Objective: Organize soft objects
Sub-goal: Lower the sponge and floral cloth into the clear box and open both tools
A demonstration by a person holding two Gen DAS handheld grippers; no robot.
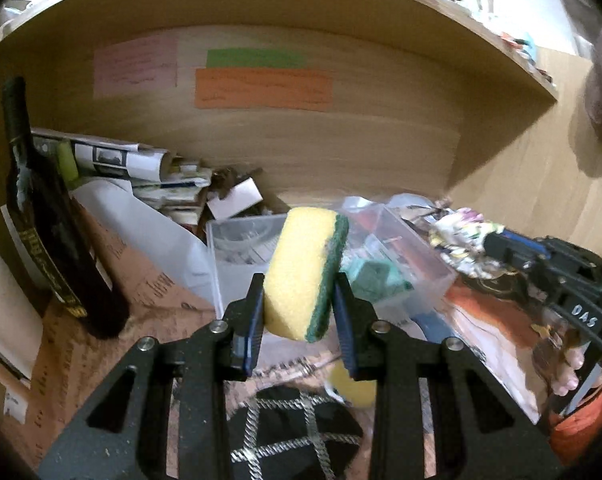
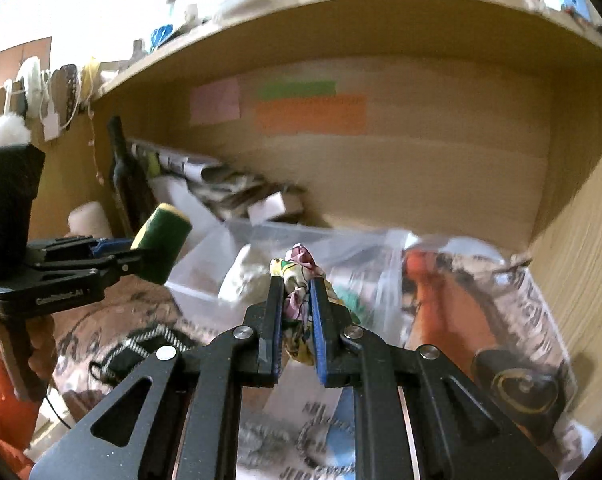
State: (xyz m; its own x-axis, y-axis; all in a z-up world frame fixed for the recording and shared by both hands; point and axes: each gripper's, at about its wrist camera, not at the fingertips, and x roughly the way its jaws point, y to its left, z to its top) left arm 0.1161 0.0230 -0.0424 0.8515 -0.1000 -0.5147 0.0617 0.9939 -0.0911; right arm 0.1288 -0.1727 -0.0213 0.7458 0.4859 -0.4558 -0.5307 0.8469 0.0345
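Left wrist view shows the left claw (image 1: 299,300) clamping a sponge (image 1: 307,272) and the right claw (image 2: 297,300) pinching a floral cloth (image 2: 299,280), both aloft above the clear plastic bin (image 1: 237,256), neither yet stowed.

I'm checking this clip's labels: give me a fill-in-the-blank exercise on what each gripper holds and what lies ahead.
1. The left gripper is shut on a yellow and green ____.
2. The right gripper pinches a crumpled floral ____.
3. Ahead of both grippers lies a clear plastic ____ with things inside.
4. Left of the sponge a dark ____ stands against the shelf wall.

Missing words: sponge; cloth; box; bottle
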